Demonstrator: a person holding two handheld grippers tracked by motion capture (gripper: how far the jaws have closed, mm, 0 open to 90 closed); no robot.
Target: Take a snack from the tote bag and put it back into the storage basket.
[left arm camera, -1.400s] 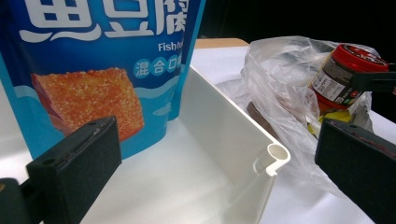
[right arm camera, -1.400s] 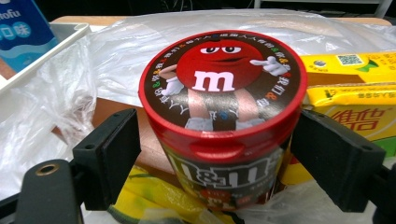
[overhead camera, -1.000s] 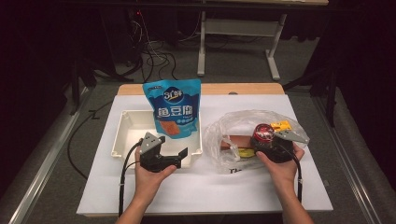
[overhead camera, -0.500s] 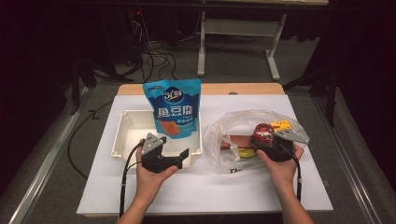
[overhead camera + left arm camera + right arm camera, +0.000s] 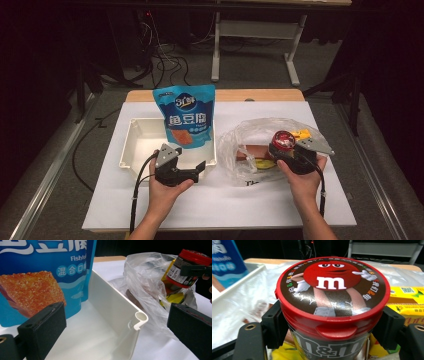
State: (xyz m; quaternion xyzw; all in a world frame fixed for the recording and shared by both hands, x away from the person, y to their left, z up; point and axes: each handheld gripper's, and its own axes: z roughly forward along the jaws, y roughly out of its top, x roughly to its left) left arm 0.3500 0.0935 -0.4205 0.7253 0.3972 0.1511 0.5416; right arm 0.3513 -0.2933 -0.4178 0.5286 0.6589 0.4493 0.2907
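A red-lidded M&M's tub (image 5: 332,295) sits upright between the jaws of my right gripper (image 5: 332,325), whose pads press on its sides. These jaws have just been closing on it. In the high view the tub (image 5: 283,140) and right gripper (image 5: 281,148) hang over a clear plastic bag (image 5: 250,135) at the right. My left gripper (image 5: 200,167) is open at the near right corner of a white tray (image 5: 140,145), jaws pointing right. In the left gripper view the left gripper (image 5: 117,332) holds nothing; the tray's corner (image 5: 138,318) lies ahead.
A blue fish-tofu pouch (image 5: 188,116) stands upright in the tray's far right part. A yellow packet (image 5: 301,133) and other snacks lie inside the bag. White sheet (image 5: 215,205) covers the table; dark floor, cables and a desk frame lie beyond.
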